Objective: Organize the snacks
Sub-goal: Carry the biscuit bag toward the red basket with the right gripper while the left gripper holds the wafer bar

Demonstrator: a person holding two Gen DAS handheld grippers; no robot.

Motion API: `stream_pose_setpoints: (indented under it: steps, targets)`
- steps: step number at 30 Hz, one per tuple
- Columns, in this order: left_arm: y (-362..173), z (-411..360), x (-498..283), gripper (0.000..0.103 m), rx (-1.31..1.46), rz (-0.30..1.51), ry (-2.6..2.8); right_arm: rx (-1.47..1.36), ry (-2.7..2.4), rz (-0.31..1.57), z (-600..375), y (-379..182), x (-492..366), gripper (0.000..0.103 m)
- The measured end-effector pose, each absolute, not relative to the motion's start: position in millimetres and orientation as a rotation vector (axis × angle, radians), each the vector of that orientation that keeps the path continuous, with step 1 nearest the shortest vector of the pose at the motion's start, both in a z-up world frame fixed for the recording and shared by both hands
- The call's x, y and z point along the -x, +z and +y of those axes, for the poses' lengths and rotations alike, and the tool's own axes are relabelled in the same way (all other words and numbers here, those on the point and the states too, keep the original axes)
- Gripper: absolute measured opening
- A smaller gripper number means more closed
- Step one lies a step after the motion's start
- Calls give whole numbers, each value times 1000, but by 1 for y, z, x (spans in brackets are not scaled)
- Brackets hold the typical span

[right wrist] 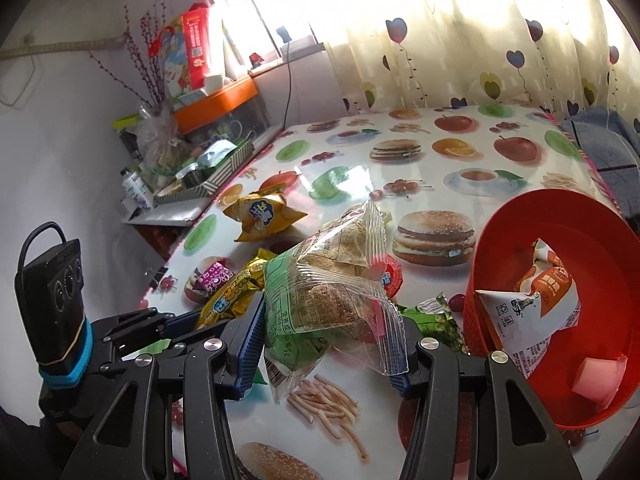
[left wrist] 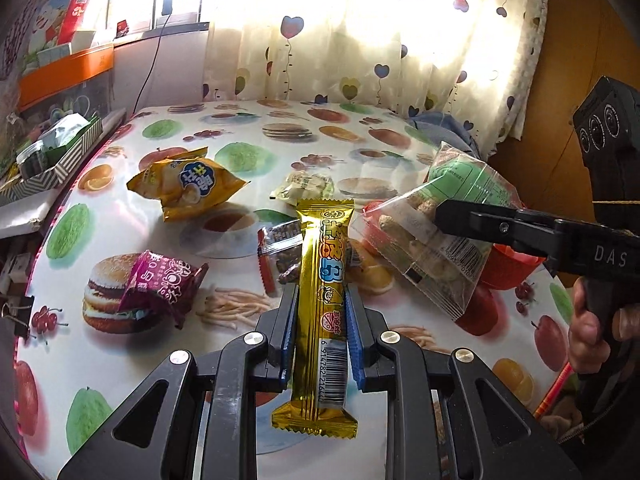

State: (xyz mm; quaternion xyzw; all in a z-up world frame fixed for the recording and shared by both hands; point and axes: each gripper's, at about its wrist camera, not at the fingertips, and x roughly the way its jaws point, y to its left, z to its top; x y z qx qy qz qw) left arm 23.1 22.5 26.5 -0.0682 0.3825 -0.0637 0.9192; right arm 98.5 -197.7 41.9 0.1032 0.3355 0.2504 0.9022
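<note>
1. Left gripper: jaws drawn narrow, clamped on a gold snack bar held lengthwise between the blue pads, off the table, barcode end toward the camera.
2. Right gripper: jaws part-way apart, pressed on both sides of a clear cracker bag with a green printed panel; the bag is lifted above the tablecloth.
3. Red basket: at the right of the table, just beside the right gripper; holds an orange-and-white packet and a small pink cup.
4. Loose on the table: yellow chip bag, magenta packet, pale green packet, a small red-edged clear packet behind the gold bar.
5. Tablecloth: glossy, printed with burgers, fruit and fries.
6. Striped tray: beyond the table's left edge, filled with assorted items.
7. Curtain: heart-balloon print, backlit, behind the table.
8. Hand: on the right gripper's handle.
</note>
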Motion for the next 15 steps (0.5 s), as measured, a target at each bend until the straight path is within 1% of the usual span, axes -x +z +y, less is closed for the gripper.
stream_pose_setpoints:
  steps: [15]
  targets:
    - [38, 6, -45, 23, 124, 768, -155, -237, 473, 669, -225, 45, -94, 50]
